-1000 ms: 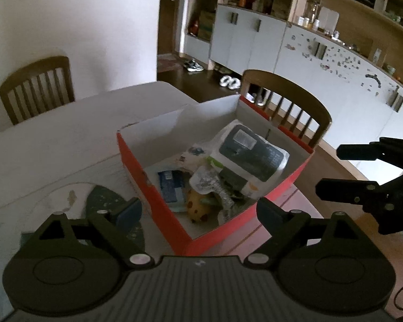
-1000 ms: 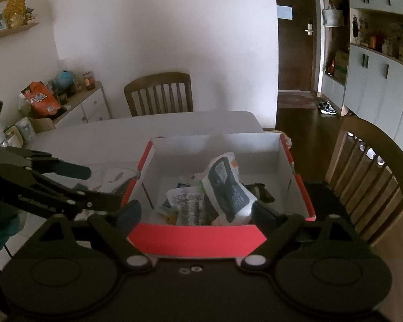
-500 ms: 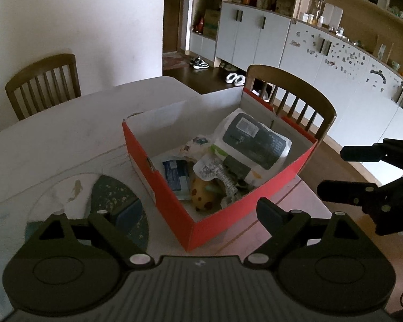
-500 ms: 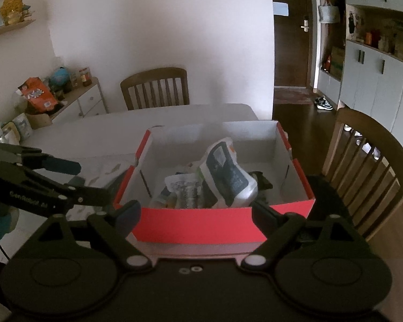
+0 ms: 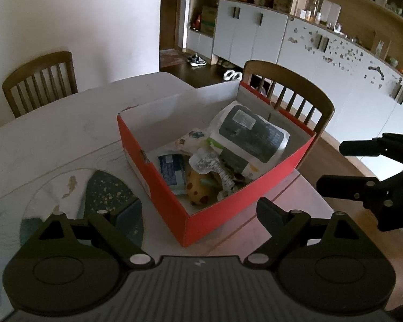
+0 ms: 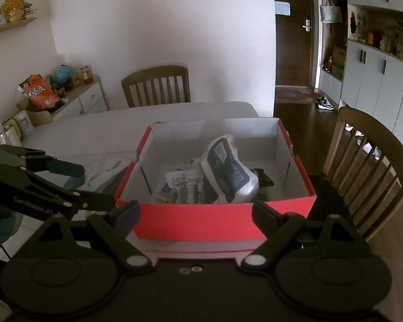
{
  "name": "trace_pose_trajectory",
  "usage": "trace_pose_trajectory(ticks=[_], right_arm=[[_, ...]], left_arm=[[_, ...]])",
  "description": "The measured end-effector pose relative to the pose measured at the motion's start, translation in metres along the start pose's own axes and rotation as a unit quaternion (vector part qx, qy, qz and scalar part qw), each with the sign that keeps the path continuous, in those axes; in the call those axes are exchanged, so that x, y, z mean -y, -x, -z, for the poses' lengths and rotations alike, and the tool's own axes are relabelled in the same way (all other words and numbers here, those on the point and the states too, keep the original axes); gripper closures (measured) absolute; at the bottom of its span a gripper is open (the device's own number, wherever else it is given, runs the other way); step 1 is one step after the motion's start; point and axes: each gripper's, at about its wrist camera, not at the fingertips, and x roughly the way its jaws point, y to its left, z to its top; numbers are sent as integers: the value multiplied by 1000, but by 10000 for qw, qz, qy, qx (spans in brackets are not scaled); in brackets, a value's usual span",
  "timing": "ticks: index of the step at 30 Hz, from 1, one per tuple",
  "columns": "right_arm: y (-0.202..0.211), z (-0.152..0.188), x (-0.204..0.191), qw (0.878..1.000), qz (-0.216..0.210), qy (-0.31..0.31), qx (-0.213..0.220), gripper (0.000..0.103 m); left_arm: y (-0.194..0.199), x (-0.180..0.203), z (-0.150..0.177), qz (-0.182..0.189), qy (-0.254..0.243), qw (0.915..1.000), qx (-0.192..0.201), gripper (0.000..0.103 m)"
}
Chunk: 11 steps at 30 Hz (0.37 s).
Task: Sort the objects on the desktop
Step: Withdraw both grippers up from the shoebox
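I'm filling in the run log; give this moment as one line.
phase: before pick | left gripper: jaws open, empty | right gripper: jaws open, empty | red box: on table, packets inside

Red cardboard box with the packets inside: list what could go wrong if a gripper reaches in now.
1. The big white pouch with the dark label leans on top of the pile; pulling it may drag the crinkled clear packet along.
2. The yellow spotted toy lies half buried, so open fingers may catch wrappers instead.
3. The red cardboard box sits near the white table's edge; a push on its wall could slide it.
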Motion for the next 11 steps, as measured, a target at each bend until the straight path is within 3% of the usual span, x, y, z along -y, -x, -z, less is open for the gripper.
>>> trace_pose_trajectory(ticks=[11], right_arm=[[-2, 2, 0, 10000, 74, -53, -29, 13]], left_arm=[[1, -2, 1, -46, -94, 9999, 34, 10]])
